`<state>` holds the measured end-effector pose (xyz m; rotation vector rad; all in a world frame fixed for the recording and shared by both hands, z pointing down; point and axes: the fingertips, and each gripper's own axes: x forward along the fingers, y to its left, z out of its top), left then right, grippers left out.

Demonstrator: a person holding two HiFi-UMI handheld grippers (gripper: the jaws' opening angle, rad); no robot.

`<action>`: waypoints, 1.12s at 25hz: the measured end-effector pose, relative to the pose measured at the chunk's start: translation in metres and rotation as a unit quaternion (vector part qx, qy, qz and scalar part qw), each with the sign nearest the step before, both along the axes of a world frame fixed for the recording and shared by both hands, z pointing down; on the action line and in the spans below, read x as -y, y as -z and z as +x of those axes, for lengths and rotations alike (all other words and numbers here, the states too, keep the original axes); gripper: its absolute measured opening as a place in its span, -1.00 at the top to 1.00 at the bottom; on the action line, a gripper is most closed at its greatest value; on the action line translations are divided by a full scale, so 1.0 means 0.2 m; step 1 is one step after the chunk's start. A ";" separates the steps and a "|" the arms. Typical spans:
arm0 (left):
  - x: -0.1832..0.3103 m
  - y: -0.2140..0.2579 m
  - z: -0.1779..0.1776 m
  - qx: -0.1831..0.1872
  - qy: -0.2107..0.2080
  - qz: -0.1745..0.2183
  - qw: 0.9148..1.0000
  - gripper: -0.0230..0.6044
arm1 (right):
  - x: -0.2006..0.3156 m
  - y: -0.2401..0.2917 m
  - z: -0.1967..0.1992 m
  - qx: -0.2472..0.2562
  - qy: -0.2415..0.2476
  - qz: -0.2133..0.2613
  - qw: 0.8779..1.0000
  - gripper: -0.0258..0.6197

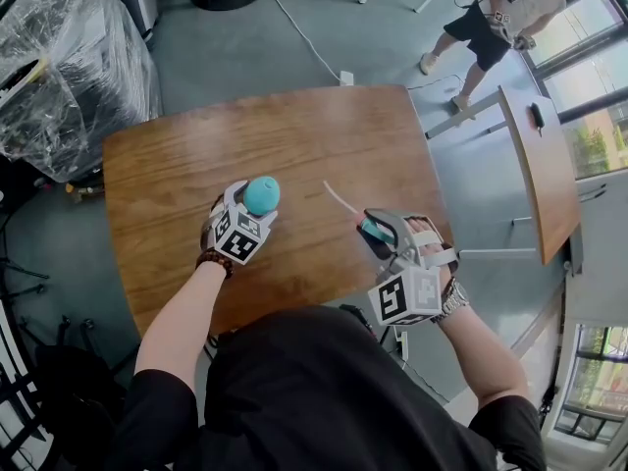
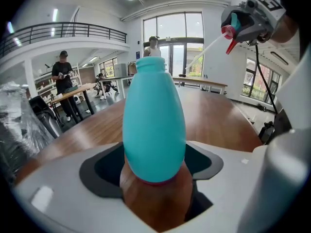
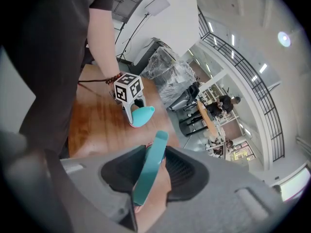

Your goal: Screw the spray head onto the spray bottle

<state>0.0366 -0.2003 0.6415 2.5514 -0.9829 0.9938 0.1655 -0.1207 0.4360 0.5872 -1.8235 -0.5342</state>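
Note:
A teal spray bottle stands upright on the wooden table, its neck open at the top. My left gripper is shut on its lower body; in the left gripper view the dark pads sit against both sides of the spray bottle. To the right, my right gripper is shut on the spray head, held above the table apart from the bottle. Its teal trigger is clamped between the pads. The white dip tube points toward the bottle. The spray head shows a red nozzle.
A second wooden table stands to the right across a gap of floor. A plastic-wrapped bundle sits at the left. A person stands at the far right. A white cable runs over the floor behind the table.

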 end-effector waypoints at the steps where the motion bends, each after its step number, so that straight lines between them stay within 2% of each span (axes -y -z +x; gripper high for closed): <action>1: -0.01 0.02 0.00 0.005 -0.003 0.005 1.000 -0.37 | 0.00 0.00 0.00 0.005 0.002 -0.002 1.000 0.55; 3: -0.02 0.05 -0.02 0.023 -0.011 0.015 1.000 -0.36 | -0.01 0.01 -0.01 0.017 0.004 -0.009 1.000 0.55; 7: -0.05 0.09 -0.07 0.087 -0.034 0.036 0.995 -0.36 | -0.04 0.07 -0.07 0.065 0.006 -0.035 0.997 0.55; 11: -0.06 0.13 -0.16 0.160 -0.051 0.058 0.984 -0.35 | -0.07 0.15 -0.17 0.100 0.035 -0.052 0.993 0.55; 15: -0.07 0.17 -0.23 0.213 -0.062 0.074 0.972 -0.35 | -0.12 0.21 -0.30 0.112 0.069 -0.068 0.989 0.55; 20: -0.09 0.22 -0.26 0.253 -0.081 0.098 0.959 -0.35 | -0.15 0.17 -0.39 0.117 0.098 -0.074 0.986 0.55; 28: -0.16 0.29 -0.23 0.276 -0.110 0.115 0.948 -0.34 | -0.15 0.09 -0.46 0.107 0.110 -0.079 0.985 0.55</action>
